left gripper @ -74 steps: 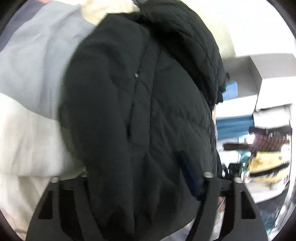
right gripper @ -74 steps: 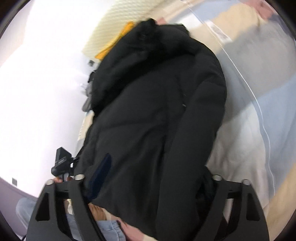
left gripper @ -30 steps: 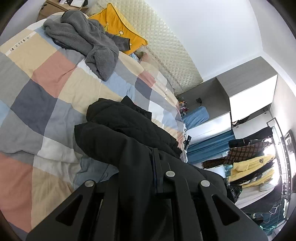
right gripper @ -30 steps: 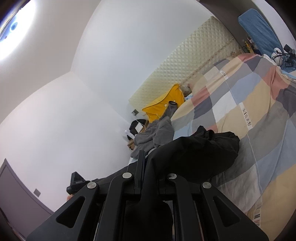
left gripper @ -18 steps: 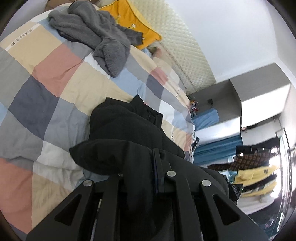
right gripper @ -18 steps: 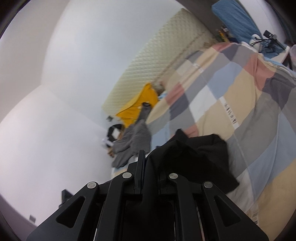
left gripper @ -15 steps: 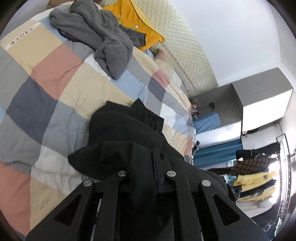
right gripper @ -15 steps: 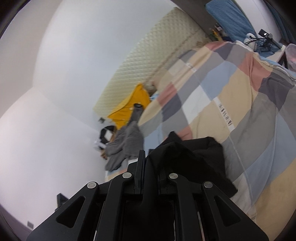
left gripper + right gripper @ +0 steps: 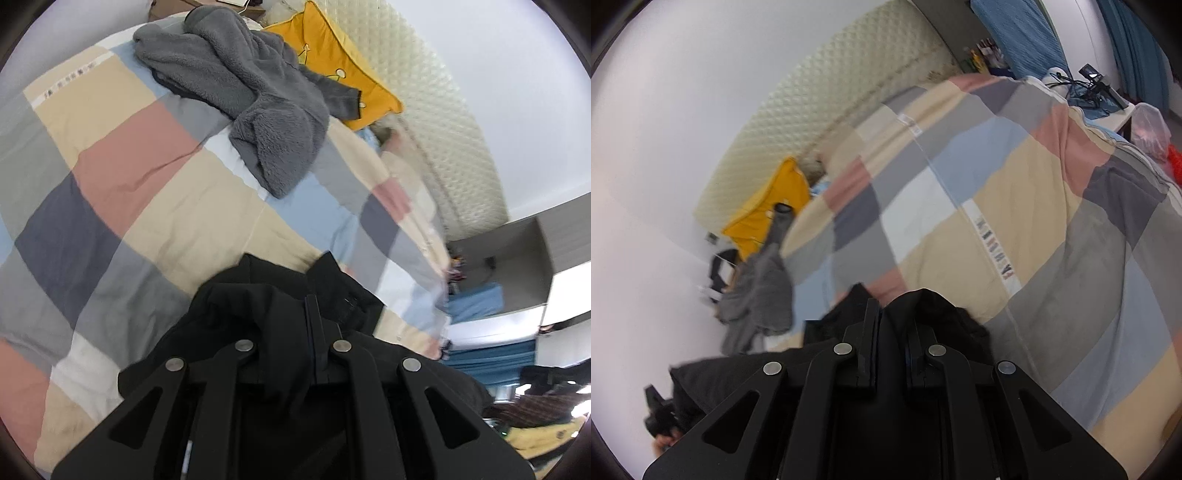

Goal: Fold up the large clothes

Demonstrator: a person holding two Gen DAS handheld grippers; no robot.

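A black padded jacket [image 9: 280, 295] hangs bunched over the checked bedspread [image 9: 122, 184]. My left gripper [image 9: 291, 332] is shut on its fabric, which drapes over both fingers and hides the tips. In the right wrist view the same black jacket [image 9: 923, 306] is pinched by my right gripper [image 9: 890, 325], shut, with cloth bulging up between and over the fingers. The jacket's far edge rests low on the bed.
A grey fleece garment [image 9: 251, 92] lies crumpled near the head of the bed beside a yellow pillow [image 9: 332, 62]. A quilted headboard [image 9: 443, 122] stands behind. Shelves and hanging clothes [image 9: 535, 406] are at the right. A hand with the other gripper [image 9: 661, 417] shows low left.
Both grippers moved forward over the bed and tipped downward, carrying the jacket. The jacket, spread wide in front of the cameras earlier, now hangs bunched lower over the bedspread.
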